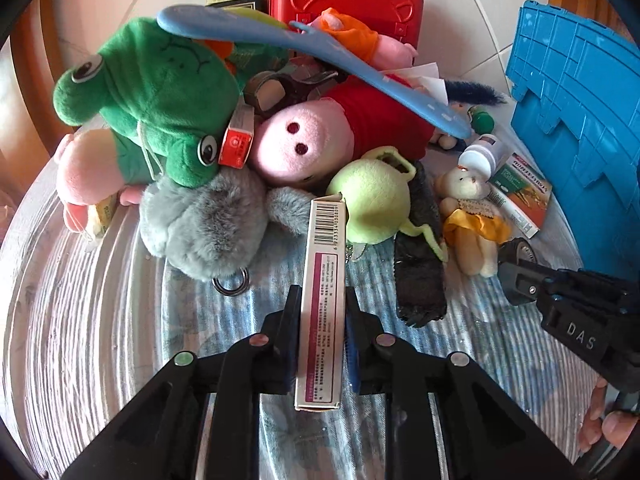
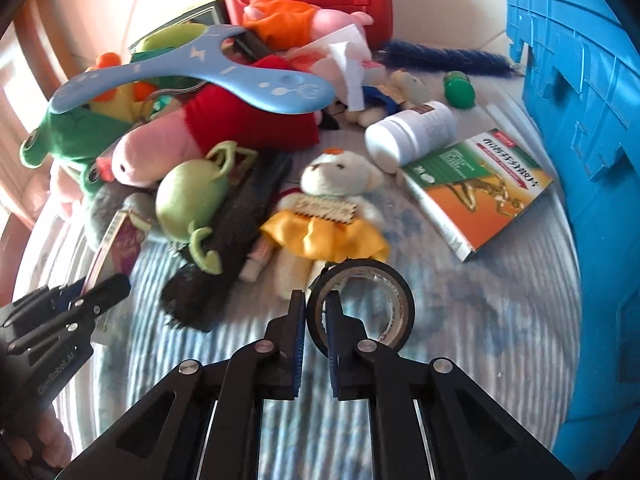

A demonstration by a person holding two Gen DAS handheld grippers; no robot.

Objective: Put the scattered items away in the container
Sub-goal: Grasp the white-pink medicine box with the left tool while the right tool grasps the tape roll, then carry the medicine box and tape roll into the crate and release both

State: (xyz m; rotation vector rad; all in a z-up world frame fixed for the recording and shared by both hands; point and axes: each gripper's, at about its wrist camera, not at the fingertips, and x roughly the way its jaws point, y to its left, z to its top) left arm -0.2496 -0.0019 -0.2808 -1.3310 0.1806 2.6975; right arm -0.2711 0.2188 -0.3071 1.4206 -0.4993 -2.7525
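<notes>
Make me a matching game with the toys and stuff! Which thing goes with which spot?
Things:
1. slim white box
2. black tape roll
3. blue hanger
4. white bottle

Spots:
A. lying on its side beside the green-and-orange box
B. pinched in the left gripper
C. resting on top of the toy pile
D. its wall pinched in the right gripper

Pairs: 1-B, 2-D, 3-C, 4-A

The letters "DAS" are showing in white on the right hand-held gripper, while other print is staying illegible.
</notes>
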